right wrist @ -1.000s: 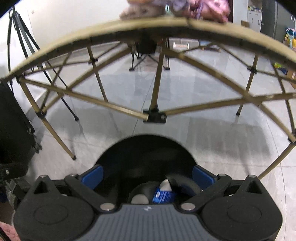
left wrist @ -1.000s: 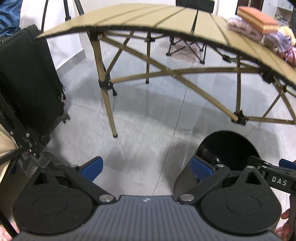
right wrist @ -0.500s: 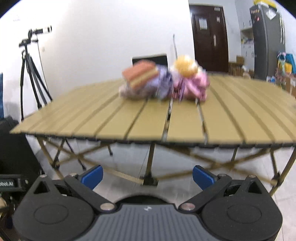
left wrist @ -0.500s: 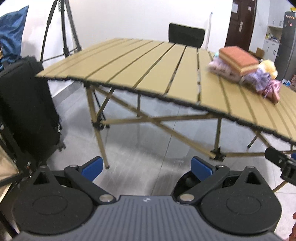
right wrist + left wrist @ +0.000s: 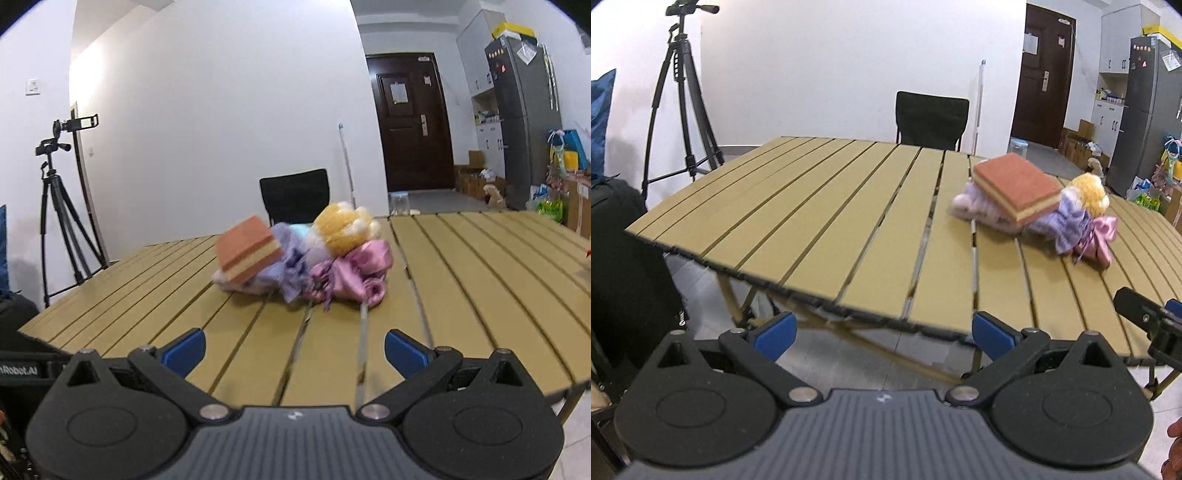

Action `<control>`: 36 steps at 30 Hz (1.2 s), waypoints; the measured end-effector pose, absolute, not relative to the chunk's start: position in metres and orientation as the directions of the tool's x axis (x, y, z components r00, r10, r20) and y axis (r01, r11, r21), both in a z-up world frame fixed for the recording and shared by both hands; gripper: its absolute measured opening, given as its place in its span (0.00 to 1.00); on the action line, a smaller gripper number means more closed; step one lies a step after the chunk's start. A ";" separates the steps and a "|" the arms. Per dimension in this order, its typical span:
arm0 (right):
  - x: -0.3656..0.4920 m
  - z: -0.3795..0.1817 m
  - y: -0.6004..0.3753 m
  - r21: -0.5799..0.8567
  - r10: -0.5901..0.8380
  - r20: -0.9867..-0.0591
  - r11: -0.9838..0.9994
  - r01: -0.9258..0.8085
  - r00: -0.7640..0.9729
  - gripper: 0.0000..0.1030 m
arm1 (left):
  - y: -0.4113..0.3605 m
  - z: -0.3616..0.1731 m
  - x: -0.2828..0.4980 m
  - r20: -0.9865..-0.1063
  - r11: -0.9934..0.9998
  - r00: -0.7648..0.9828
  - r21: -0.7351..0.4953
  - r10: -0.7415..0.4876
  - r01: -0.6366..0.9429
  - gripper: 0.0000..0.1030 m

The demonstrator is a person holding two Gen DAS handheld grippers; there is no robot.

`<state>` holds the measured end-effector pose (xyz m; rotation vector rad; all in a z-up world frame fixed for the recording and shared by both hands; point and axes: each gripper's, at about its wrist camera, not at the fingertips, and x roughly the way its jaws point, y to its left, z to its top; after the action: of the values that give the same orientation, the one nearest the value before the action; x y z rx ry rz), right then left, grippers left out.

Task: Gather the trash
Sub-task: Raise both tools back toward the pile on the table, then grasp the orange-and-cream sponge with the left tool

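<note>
We hold two grippers, left gripper [image 5: 882, 334] and right gripper [image 5: 293, 349], both spread wide, nothing between the fingers. Ahead of the right one, at 12 o'clock on the slatted table [image 5: 480, 280], lies one trash pile [image 5: 332, 266]: one sponge [image 5: 249, 253], crumpled purple and pink scraps. Beyond: one black chair [image 5: 295, 197], one tripod [image 5: 59, 206].
</note>
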<state>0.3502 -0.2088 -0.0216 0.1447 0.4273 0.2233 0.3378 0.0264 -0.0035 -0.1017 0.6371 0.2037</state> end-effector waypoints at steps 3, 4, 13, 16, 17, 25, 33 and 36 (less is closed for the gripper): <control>0.358 -0.019 -0.216 0.179 0.213 -0.375 0.972 -0.155 0.902 1.00 | 0.020 0.001 0.354 -0.594 0.976 0.791 -0.047 0.144 -0.213 1.00; 0.362 -0.018 -0.219 0.179 0.200 -0.368 0.974 -0.142 0.908 1.00 | 0.017 0.002 0.359 -0.593 0.976 0.793 -0.053 0.141 -0.213 1.00; 0.401 -0.026 -0.243 0.219 0.110 -0.356 0.975 -0.031 0.928 1.00 | -0.003 0.008 0.410 -0.585 0.974 0.802 -0.083 0.122 -0.209 1.00; 0.413 -0.028 -0.247 0.227 0.085 -0.353 0.974 -0.003 0.932 1.00 | -0.007 0.013 0.424 -0.572 0.972 0.811 -0.095 0.125 -0.216 1.00; 0.419 -0.029 -0.248 0.230 0.079 -0.354 0.973 0.005 0.932 1.00 | -0.009 0.015 0.429 -0.568 0.972 0.814 -0.103 0.118 -0.213 1.00; 0.448 -0.032 -0.253 0.212 0.043 -0.360 0.976 0.037 0.932 1.00 | -0.021 0.026 0.463 -0.547 0.966 0.834 -0.170 0.072 -0.195 1.00; 0.468 -0.032 -0.265 0.249 0.048 -0.360 0.967 0.046 0.932 1.00 | -0.050 0.024 0.495 -0.527 0.973 0.846 -0.149 0.073 -0.177 1.00; 0.473 -0.031 -0.268 0.245 0.042 -0.365 0.968 0.052 0.930 1.00 | -0.056 0.019 0.505 -0.529 0.971 0.846 -0.157 0.072 -0.180 1.00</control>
<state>0.4735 -0.2682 -0.0312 0.2549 0.3772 -0.0054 0.5054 -0.0561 0.0193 -0.2042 0.5475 0.1340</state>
